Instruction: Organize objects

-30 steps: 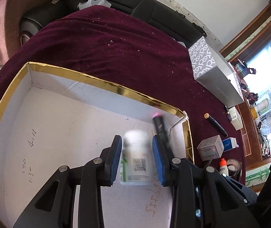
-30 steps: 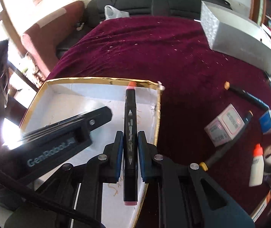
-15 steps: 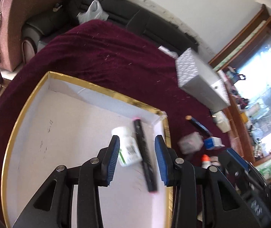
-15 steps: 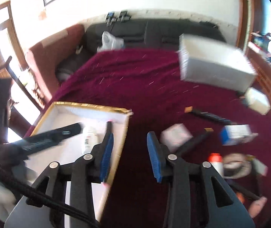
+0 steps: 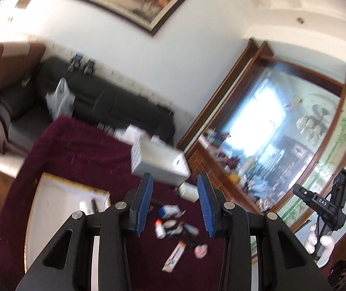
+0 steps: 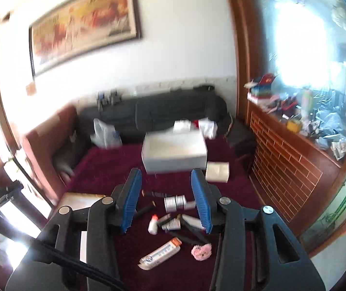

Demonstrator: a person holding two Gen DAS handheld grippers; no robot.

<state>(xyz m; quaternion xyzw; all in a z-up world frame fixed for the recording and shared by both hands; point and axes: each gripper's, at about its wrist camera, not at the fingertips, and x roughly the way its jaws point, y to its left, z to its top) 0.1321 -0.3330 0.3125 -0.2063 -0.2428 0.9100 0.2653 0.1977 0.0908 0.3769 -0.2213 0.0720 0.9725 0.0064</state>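
Observation:
My left gripper (image 5: 175, 206) is open and empty, high above the maroon cloth (image 5: 81, 150). Far below at the left lies the gold-rimmed white box (image 5: 51, 218), with a white bottle (image 5: 85, 206) and a black marker (image 5: 94, 205) inside it. My right gripper (image 6: 165, 202) also hangs high, its jaws opening with nothing between them. Under it lie loose items: a small white bottle with an orange cap (image 6: 153, 223), a white tube (image 6: 161, 254), a pink fluffy thing (image 6: 200, 251), black markers (image 6: 152, 193) and a small grey-white carton (image 6: 175, 202).
A large grey box (image 6: 175, 155) stands at the cloth's far end, with a white carton (image 6: 217, 168) beside it. A dark sofa (image 6: 153, 116) runs behind, and a wooden cabinet (image 6: 282, 169) stands at the right. A gloved hand (image 5: 318, 242) shows at the right edge of the left wrist view.
Both grippers let go: the white bottle and the black marker now lie in the gold-rimmed box. Both hands rose steeply and swung right, so the views now take in the room.

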